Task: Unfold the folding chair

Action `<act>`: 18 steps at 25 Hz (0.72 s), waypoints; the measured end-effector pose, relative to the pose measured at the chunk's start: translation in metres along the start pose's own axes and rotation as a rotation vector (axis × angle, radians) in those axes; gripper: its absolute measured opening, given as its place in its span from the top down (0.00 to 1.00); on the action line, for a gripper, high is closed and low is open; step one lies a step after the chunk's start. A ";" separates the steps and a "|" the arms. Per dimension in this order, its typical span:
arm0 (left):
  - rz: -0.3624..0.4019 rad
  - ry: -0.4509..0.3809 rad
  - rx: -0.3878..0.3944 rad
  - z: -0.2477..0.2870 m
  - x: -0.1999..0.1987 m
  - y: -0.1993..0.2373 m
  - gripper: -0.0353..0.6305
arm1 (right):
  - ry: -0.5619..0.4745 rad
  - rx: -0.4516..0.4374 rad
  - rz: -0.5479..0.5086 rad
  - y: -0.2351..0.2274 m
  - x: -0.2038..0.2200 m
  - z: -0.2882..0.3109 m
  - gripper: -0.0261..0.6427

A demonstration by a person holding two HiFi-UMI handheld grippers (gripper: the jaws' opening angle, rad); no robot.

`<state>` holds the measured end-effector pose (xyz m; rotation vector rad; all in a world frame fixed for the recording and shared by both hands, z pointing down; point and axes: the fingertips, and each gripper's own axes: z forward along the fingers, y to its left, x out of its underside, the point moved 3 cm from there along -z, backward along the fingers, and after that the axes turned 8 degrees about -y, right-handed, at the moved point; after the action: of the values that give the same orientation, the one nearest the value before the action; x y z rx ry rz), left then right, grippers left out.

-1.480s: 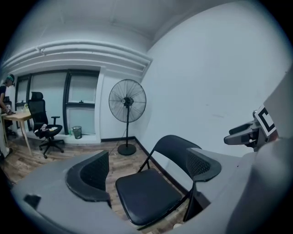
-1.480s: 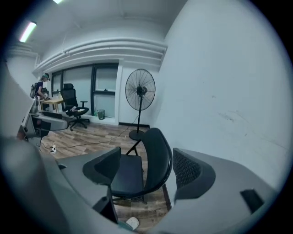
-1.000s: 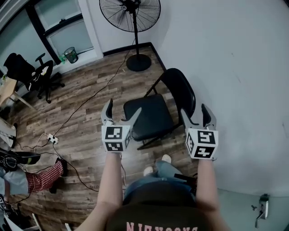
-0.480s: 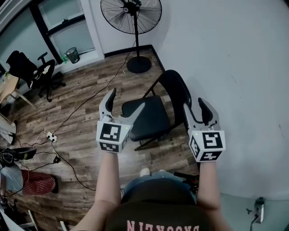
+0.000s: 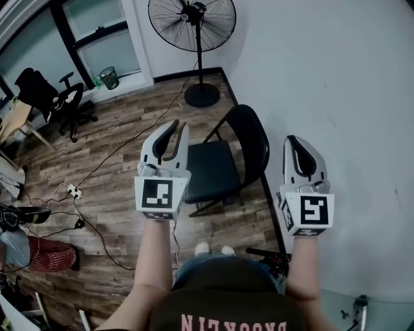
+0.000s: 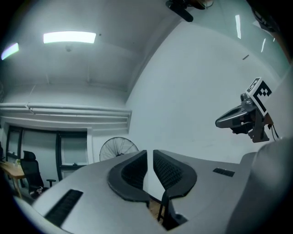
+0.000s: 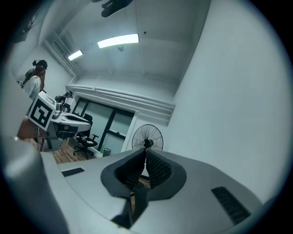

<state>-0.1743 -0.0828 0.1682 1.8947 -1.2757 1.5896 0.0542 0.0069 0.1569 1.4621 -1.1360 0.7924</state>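
Black swivel office chair (image 5: 48, 97) far off left of left gripper, on brown wood-plank floor (image 5: 110, 161). Left gripper (image 5: 178, 127), white with black pads, held up high; jaws just closing, down to thin slit, nothing between. Black folding chair (image 5: 210, 169) with thin metal frame stands opened out on floor, between both grippers and below them, seat flat, backrest toward right gripper; neither gripper touching it. Black pedestal fan (image 5: 192, 19) beyond chair. Right gripper (image 5: 294, 139) also held up, clear of chair; jaws just closed, tips together, nothing in them. White wall (image 5: 349, 84) right of it.
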 end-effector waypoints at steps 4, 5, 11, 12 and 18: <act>0.050 -0.046 0.023 0.002 -0.015 -0.005 0.94 | -0.011 -0.036 0.030 -0.010 -0.005 0.001 0.96; 0.059 -0.051 0.026 0.002 -0.016 -0.006 0.94 | -0.010 -0.051 0.017 -0.010 -0.005 0.001 0.96; 0.101 -0.026 0.016 0.004 -0.016 -0.008 0.94 | -0.074 -0.129 -0.110 -0.002 -0.015 0.001 0.96; 0.106 -0.021 0.014 0.005 -0.016 -0.007 0.94 | -0.079 -0.132 -0.115 -0.001 -0.015 0.002 0.96; 0.031 -0.024 0.051 0.007 -0.019 -0.003 0.94 | -0.098 -0.059 -0.071 -0.009 -0.024 0.002 0.96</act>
<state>-0.1667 -0.0790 0.1499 1.9387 -1.2920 1.6346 0.0544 0.0104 0.1319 1.4973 -1.1648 0.6387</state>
